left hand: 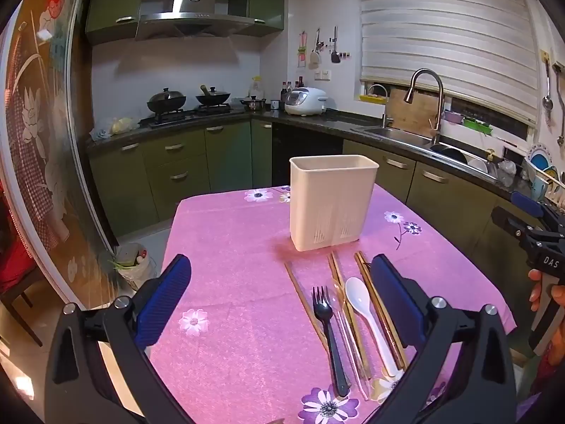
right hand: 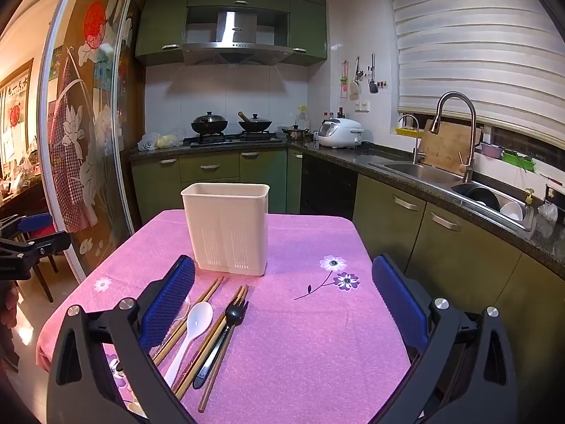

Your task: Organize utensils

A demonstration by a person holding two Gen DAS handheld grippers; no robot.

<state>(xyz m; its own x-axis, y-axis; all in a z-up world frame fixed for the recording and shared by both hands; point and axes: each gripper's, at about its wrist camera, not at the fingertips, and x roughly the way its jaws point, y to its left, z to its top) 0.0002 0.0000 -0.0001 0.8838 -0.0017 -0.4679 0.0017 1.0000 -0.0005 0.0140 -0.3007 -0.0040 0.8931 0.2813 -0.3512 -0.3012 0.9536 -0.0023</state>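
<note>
Utensils lie in a loose bunch on the pink flowered tablecloth (left hand: pixel 226 247), just in front of the cream plastic holder (left hand: pixel 332 201), which stands upright near the table's middle. The bunch has a black fork (left hand: pixel 326 321), a white spoon (left hand: pixel 367 314), a clear plastic utensil (left hand: pixel 348 339) and several wooden chopsticks (left hand: pixel 305 304). The left gripper (left hand: pixel 280 300) hovers above the table with its blue-padded jaws spread wide, holding nothing. The right gripper (right hand: pixel 282 304) hangs likewise wide open and empty, its left pad above the utensil handles.
</note>
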